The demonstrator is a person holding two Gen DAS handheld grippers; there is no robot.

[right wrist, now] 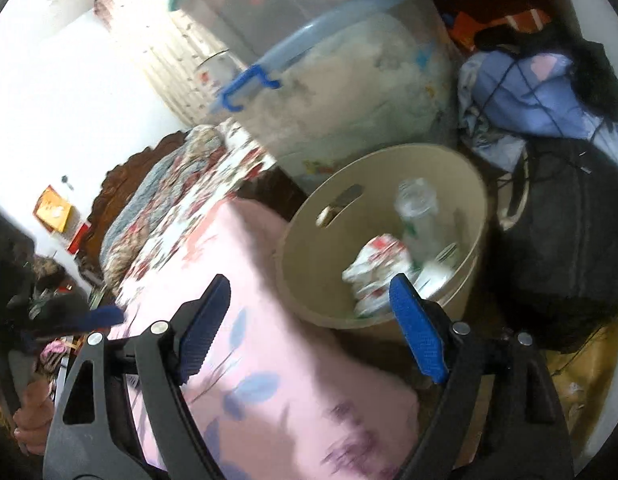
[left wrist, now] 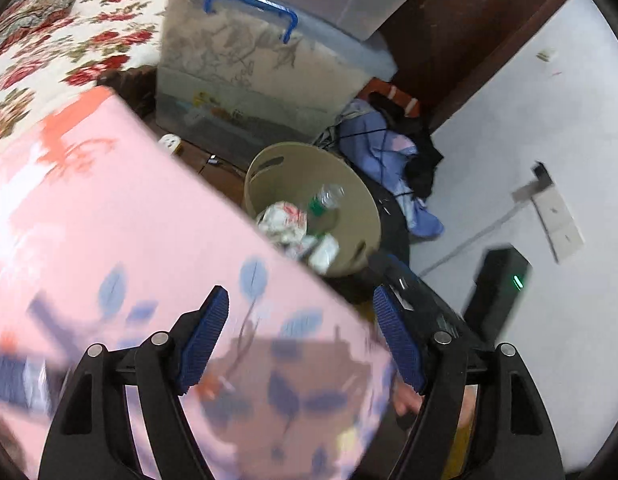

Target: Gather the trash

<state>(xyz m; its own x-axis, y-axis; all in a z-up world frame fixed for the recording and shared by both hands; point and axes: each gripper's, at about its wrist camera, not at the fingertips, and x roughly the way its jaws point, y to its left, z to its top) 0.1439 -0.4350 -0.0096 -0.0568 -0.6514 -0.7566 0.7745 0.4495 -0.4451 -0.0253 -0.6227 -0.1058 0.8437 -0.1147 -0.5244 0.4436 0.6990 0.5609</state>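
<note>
A round beige bin (left wrist: 297, 164) stands on the floor at the foot of the bed. Inside it lie a clear plastic bottle (left wrist: 329, 197) with a green label and crumpled white and red wrappers (left wrist: 285, 216). My left gripper (left wrist: 303, 320) is open above the pink blanket, short of the bin, with nothing between its fingers. In the right wrist view the bin (right wrist: 309, 276) is close ahead, with the bottle (right wrist: 419, 212) and wrappers (right wrist: 379, 260) in it. My right gripper (right wrist: 309, 296) is open and holds nothing; its right finger overlaps the bin's near rim.
A pink leaf-print blanket (left wrist: 121, 216) covers the bed's corner beside the bin. Behind the bin stands a clear storage box (left wrist: 249, 76) with blue handles. Blue clothes (left wrist: 393, 160) and a black bag (right wrist: 561, 240) crowd its right side. A black device (left wrist: 497, 284) sits on the white floor.
</note>
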